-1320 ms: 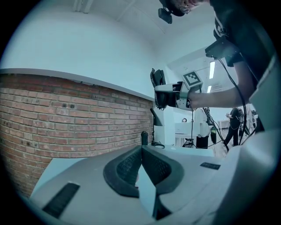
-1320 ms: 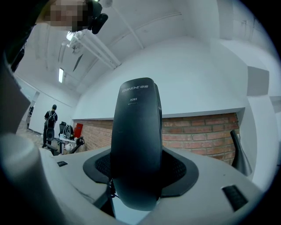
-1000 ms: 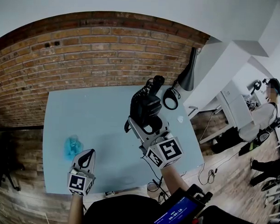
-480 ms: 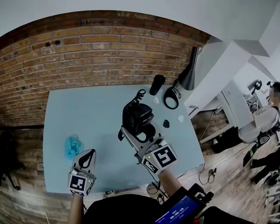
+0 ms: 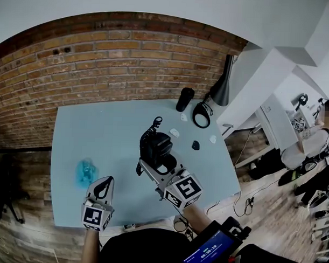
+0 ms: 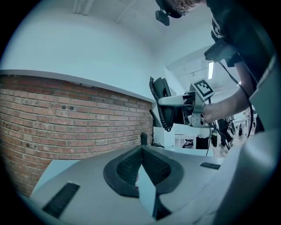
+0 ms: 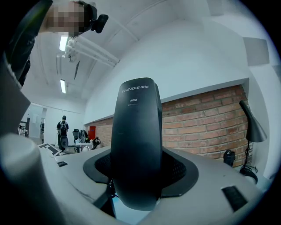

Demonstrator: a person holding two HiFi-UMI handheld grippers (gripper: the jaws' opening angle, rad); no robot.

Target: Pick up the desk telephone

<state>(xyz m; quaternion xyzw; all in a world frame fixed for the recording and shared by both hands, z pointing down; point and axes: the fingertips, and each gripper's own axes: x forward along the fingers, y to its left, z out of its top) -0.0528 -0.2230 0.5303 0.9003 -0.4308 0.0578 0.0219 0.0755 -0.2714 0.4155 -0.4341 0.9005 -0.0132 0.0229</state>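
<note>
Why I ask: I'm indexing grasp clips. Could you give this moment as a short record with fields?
right gripper: shut on the black desk telephone
coiled cord: hangs beside the phone
left gripper: shut, empty, apart from the phone
table: light blue, against a brick wall
near left of table: blue crumpled item
far right corner: black cylinder, black lamp

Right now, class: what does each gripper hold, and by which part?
The right gripper clamps the desk telephone across its narrow black body. The left gripper is shut and empty.
</note>
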